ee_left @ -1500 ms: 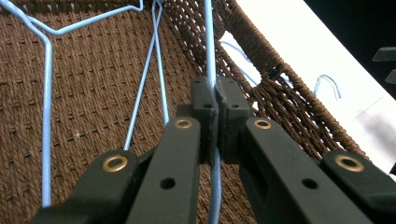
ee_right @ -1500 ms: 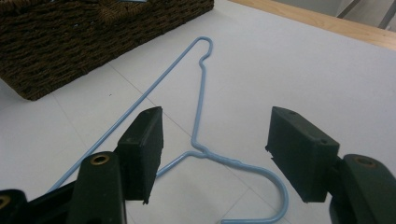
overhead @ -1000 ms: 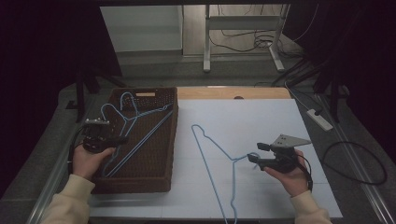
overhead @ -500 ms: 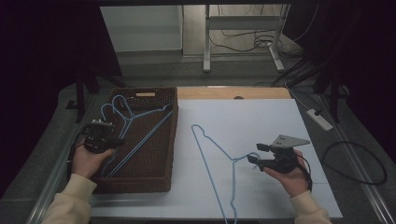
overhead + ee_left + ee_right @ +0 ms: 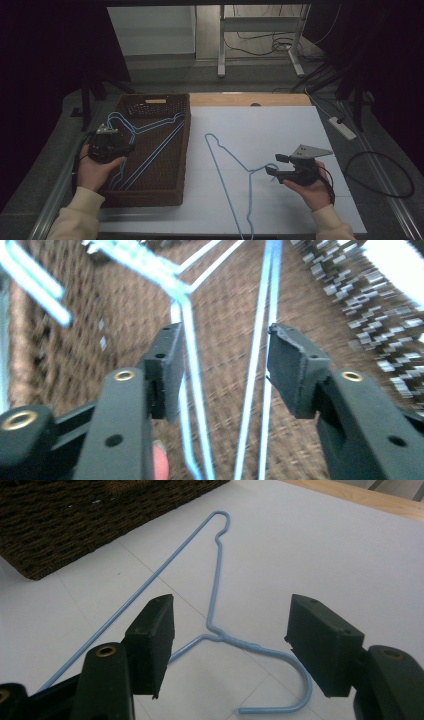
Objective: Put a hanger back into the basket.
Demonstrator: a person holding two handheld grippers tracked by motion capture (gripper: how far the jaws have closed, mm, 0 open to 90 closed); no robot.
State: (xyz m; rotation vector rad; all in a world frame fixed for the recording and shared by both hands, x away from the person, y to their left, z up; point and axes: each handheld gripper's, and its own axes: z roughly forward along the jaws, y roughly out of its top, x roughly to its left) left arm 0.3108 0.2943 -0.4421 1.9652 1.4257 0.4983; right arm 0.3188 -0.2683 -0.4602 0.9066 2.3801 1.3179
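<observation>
Left tool (image 5: 131,146) just opened over basket (image 5: 150,200); hanger (image 5: 192,355) released.
Right tool (image 5: 227,650) gapes at desk hanger (image 5: 217,587): pinch its neck near the front edge.

The white mat (image 5: 280,130) lies bare beyond and to the right of the blue hanger (image 5: 227,170), giving open passage toward the table's far edge. That hanger sprawls across the mat's middle, its hook (image 5: 280,690) lying on the mat just in front of the right gripper (image 5: 230,645), whose jaws stand apart above it. On the left, the wicker basket (image 5: 182,150) walls off its interior; 2 hangers (image 5: 145,150) cover its floor beneath the left gripper (image 5: 220,370), whose jaws have just been opening with nothing pinched. A power strip (image 5: 342,127) lies off the mat's right edge.
</observation>
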